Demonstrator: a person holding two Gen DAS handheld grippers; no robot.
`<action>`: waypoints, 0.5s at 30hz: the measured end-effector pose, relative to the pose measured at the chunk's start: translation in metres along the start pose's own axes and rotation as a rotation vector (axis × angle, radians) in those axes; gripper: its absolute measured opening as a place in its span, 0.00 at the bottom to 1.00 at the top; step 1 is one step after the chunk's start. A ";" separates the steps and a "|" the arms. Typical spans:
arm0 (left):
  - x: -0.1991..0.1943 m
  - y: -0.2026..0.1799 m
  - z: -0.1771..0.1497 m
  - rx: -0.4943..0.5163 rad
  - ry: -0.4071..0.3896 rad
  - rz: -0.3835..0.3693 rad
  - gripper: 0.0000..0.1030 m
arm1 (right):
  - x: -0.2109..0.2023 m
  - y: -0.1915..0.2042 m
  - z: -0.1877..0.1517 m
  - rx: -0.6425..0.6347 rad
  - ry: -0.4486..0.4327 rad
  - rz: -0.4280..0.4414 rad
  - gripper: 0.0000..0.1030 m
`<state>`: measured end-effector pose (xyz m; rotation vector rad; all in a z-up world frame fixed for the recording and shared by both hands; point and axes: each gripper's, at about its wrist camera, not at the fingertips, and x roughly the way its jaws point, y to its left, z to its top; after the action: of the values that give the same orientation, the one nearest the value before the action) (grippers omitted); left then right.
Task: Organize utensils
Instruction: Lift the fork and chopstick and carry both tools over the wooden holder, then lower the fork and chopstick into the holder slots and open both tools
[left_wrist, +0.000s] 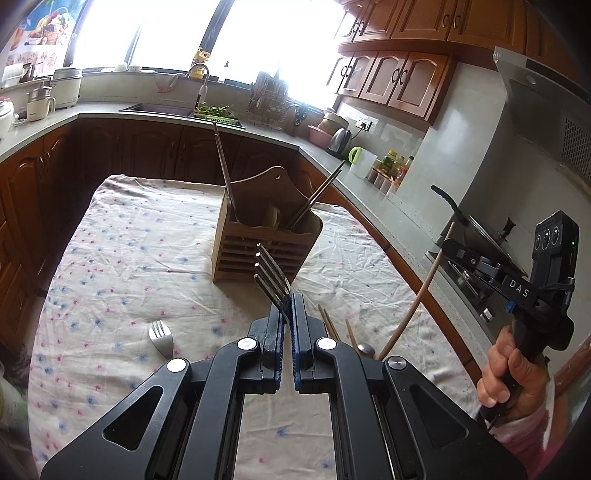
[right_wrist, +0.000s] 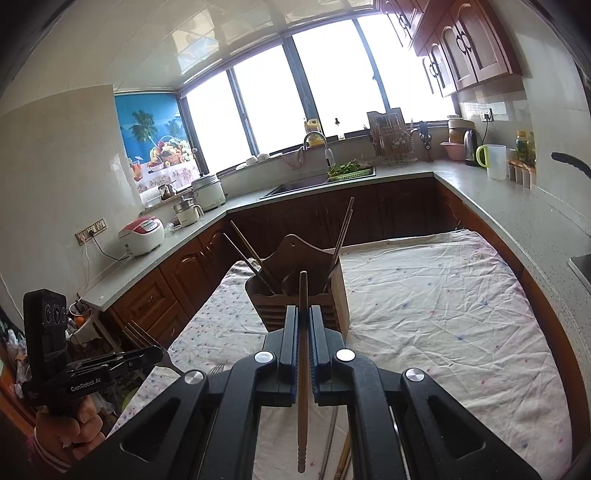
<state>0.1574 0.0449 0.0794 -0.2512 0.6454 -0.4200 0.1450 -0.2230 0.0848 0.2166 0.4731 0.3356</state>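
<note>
Steel four-tined fork is clamped between the closed pads of the left gripper, tines pointing up and away toward the slatted wooden utensil holder, which stands just beyond on the floral cloth-covered worktop. Lettering on that gripper's side, read from the right wrist view: "GenRobot.AI".

Right gripper is closed on a single brown wooden chopstick, held lengthwise between the pads, tip toward the holder directly ahead, carved end hanging below. Lettering on its arm, from the left wrist view: "DAS"; anything further is cut off.

Holder already contains several upright chopsticks in its compartments. Lying on the cloth near the left gripper: a second steel fork, loose wooden chopsticks and a metal spoon.
</note>
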 end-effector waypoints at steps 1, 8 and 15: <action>0.000 0.000 0.002 0.000 -0.004 -0.001 0.03 | 0.000 0.000 0.000 0.000 0.000 0.000 0.05; 0.000 0.003 0.014 0.004 -0.022 -0.008 0.03 | 0.004 0.000 0.010 0.000 -0.023 0.000 0.05; 0.001 0.003 0.031 0.017 -0.049 -0.015 0.03 | 0.010 0.002 0.024 -0.001 -0.056 0.001 0.05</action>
<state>0.1785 0.0499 0.1015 -0.2501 0.5916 -0.4321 0.1640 -0.2203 0.1019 0.2243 0.4178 0.3302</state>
